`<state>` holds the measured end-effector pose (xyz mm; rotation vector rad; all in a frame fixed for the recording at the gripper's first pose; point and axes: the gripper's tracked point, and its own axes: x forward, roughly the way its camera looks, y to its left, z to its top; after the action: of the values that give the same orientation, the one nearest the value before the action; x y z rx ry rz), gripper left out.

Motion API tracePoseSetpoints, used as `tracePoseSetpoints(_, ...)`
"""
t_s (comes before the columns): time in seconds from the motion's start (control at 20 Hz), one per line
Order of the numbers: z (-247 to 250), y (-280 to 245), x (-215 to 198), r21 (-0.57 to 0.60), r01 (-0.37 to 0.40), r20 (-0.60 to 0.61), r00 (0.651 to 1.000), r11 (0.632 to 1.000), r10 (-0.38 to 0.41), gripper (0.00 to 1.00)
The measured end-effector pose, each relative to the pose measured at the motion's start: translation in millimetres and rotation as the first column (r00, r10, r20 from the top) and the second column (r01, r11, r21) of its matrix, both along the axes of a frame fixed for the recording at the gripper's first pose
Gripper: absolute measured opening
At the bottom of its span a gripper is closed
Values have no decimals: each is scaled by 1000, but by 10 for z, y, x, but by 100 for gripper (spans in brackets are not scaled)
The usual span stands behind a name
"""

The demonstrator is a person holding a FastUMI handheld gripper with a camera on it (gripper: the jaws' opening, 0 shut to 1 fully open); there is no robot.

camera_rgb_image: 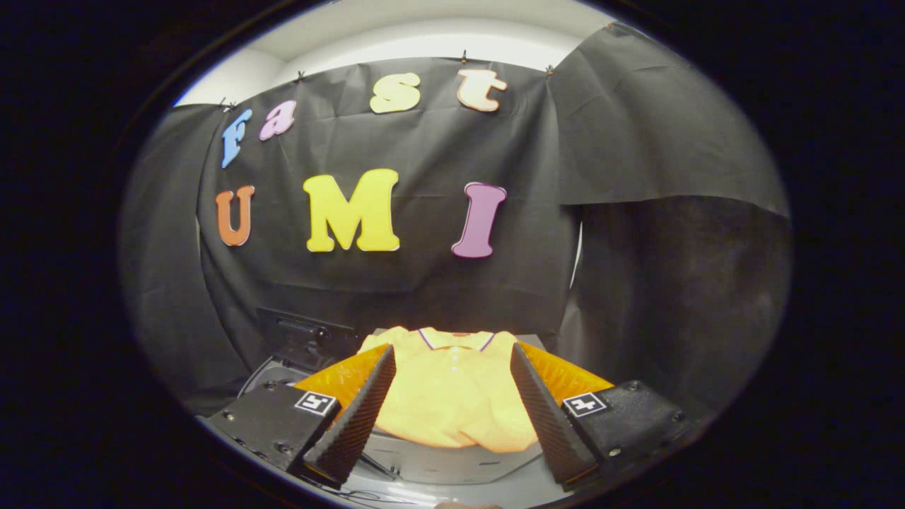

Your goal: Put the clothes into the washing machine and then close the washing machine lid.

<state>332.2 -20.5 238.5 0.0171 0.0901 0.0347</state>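
Ridged pads are seen on the inner faces of the tool's (452,367) two fingers (357,417), which are spread wide apart with nothing pressed between them; the tool is released. A small square marker (316,402) is carried on the block behind each finger.

Between the fingers and just ahead of them a yellow shirt (452,396) is laid flat, its collar (454,339) turned to the far side and edged with a dark stripe. A short row of buttons can be made out below the collar. The near hem of the shirt is draped over the edge of a pale grey surface (452,463) that lies under the tool. Neither finger is seen to touch the cloth; whether the tips graze it cannot be told.

Beyond the left finger, just beside the shirt's far left corner, a dark boxy machine (304,339) is set against the booth wall (424,283). Whether its lid is up or down cannot be told. Black cloth hangs behind everything.
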Motion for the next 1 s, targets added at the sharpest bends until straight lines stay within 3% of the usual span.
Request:
tracePoseSetpoints(0.35, -279, 194, 1202, -64, -53, -169, 985, 997, 41, 100)
tracePoseSetpoints(0.6, -785, 207, 1767, -98, -71, -314, 949, 993, 37, 100)
tracePoseSetpoints(0.85, -1320, 160, 1869, -66, -36, -482, 876, 997, 0, 100)
tracePoseSetpoints(1.0, -1350, 195, 1873, -75, -47, -498, 867, 996, 3, 100)
